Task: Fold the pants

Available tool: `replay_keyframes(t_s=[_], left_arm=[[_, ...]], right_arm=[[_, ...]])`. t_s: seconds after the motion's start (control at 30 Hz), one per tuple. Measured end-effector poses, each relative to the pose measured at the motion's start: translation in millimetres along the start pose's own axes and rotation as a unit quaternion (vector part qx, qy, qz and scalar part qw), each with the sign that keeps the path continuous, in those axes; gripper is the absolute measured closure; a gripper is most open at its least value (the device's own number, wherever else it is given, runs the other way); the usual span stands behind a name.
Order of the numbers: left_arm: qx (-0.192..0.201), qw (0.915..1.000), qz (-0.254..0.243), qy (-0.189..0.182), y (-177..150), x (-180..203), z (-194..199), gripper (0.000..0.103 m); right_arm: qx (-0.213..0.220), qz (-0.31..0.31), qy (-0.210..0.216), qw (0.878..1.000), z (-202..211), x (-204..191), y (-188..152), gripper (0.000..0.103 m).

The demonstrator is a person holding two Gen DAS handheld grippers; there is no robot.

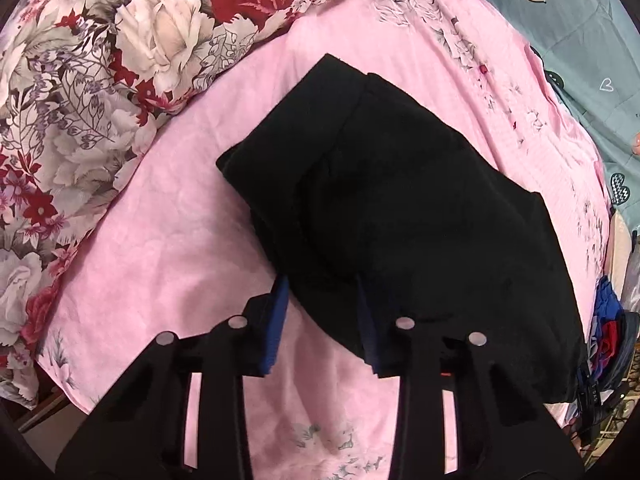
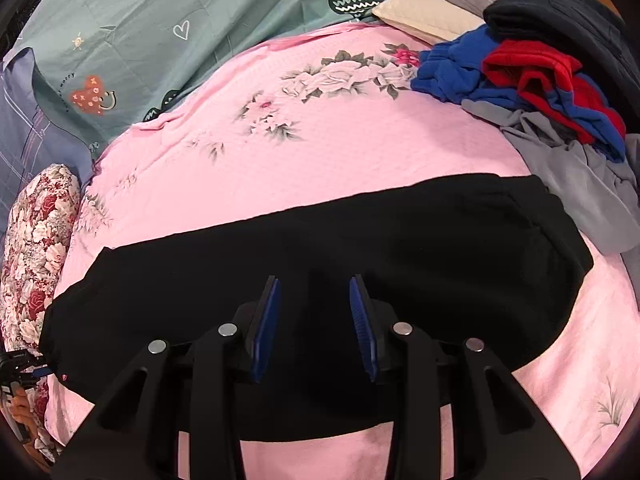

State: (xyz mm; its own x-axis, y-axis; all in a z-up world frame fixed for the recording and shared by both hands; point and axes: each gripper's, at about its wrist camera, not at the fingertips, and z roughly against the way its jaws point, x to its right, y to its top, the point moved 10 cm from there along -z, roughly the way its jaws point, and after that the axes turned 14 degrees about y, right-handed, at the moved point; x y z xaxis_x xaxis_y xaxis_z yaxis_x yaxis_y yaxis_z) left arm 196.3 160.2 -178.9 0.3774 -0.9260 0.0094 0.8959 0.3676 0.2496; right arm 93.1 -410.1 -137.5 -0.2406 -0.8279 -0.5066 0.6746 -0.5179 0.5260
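Note:
The black pants (image 1: 400,184) lie folded into a broad flat shape on the pink flowered sheet (image 1: 160,240). My left gripper (image 1: 321,286) points steeply down at their near edge. Its blue pads stand partly apart with a corner of the black cloth between the tips, and no bunching of the cloth shows. In the right wrist view the pants (image 2: 400,232) stretch across the sheet (image 2: 320,140) as a wide band. My right gripper (image 2: 313,280) hovers over their middle near the front edge. It is open, and only flat cloth shows beneath its pads.
A red and white floral quilt (image 1: 100,80) bounds the sheet on one side (image 2: 36,240). A teal patterned cover (image 2: 140,20) lies beyond. A pile of blue, red and grey clothes (image 2: 520,76) sits by the pants' far end. A hand (image 2: 20,408) shows at the lower left edge.

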Motion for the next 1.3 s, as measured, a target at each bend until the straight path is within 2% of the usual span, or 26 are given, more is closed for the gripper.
replay_keyframes(t_s=[0.17, 0.23, 0.37, 0.47, 0.53, 0.6, 0.73, 0.83, 1.0, 1.1, 1.13, 1.17, 1.23, 1.3], left_arm=[[0.004, 1.0, -0.004, -0.007, 3.2, 7.5, 4.1, 0.07], [-0.004, 0.9999, -0.002, -0.01, 2.4, 8.0, 0.9, 0.066], [-0.015, 0.9998, 0.005, -0.015, 0.8, 10.9, -5.6, 0.066], [-0.008, 0.9999, -0.001, -0.014, 0.6, 14.2, -4.6, 0.077], [-0.014, 0.9997, -0.007, -0.017, -1.3, 16.9, -6.2, 0.091], [-0.012, 0.9999, -0.004, -0.006, -1.7, 16.1, -6.7, 0.099], [0.003, 0.9999, -0.011, -0.005, -1.7, 13.8, 6.7, 0.099], [0.017, 0.9996, -0.022, -0.001, -0.4, 9.6, 23.3, 0.099], [0.04, 0.9989, -0.017, 0.016, 4.8, -8.1, 46.0, 0.099], [0.058, 0.9956, -0.003, 0.073, 7.9, -29.0, 41.1, 0.1], [0.046, 0.9957, 0.001, 0.08, 5.8, -32.6, 32.5, 0.1], [0.02, 0.9969, 0.007, 0.076, 1.1, -35.4, 17.3, 0.1], [-0.006, 0.9977, 0.013, 0.067, -3.7, -36.1, -0.6, 0.1], [-0.007, 0.9983, 0.014, 0.055, -5.5, -32.0, -2.5, 0.1]], right_arm=[[-0.01, 0.008, 0.008, 1.0, -8.2, -7.5, -2.3, 0.066], [-0.014, 0.013, 0.014, 1.0, -11.8, -13.0, -3.5, 0.066], [-0.019, 0.02, 0.021, 0.999, -15.1, -20.3, -6.4, 0.066], [-0.023, 0.021, 0.02, 0.999, -15.7, -20.3, -8.4, 0.066], [-0.024, 0.021, 0.017, 0.999, -15.9, -18.9, -8.7, 0.066], [-0.026, 0.02, 0.016, 0.999, -16.7, -18.1, -9.4, 0.066], [-0.037, 0.033, 0.02, 0.999, -21.1, -23.4, -13.3, 0.066], [-0.057, 0.044, 0.001, 0.997, -27.0, -20.0, -19.9, 0.066], [-0.065, 0.043, -0.004, 0.997, -24.0, -13.2, -24.6, 0.066], [-0.071, 0.051, -0.012, 0.996, -21.3, -10.6, -27.9, 0.066], [-0.073, 0.055, -0.012, 0.996, -20.8, -10.5, -29.1, 0.065], [-0.074, 0.059, -0.014, 0.995, -20.4, -10.2, -30.1, 0.065], [-0.075, 0.066, -0.017, 0.995, -20.1, -10.8, -31.5, 0.065], [-0.078, 0.066, -0.02, 0.995, -19.2, -12.4, -31.7, 0.065]])
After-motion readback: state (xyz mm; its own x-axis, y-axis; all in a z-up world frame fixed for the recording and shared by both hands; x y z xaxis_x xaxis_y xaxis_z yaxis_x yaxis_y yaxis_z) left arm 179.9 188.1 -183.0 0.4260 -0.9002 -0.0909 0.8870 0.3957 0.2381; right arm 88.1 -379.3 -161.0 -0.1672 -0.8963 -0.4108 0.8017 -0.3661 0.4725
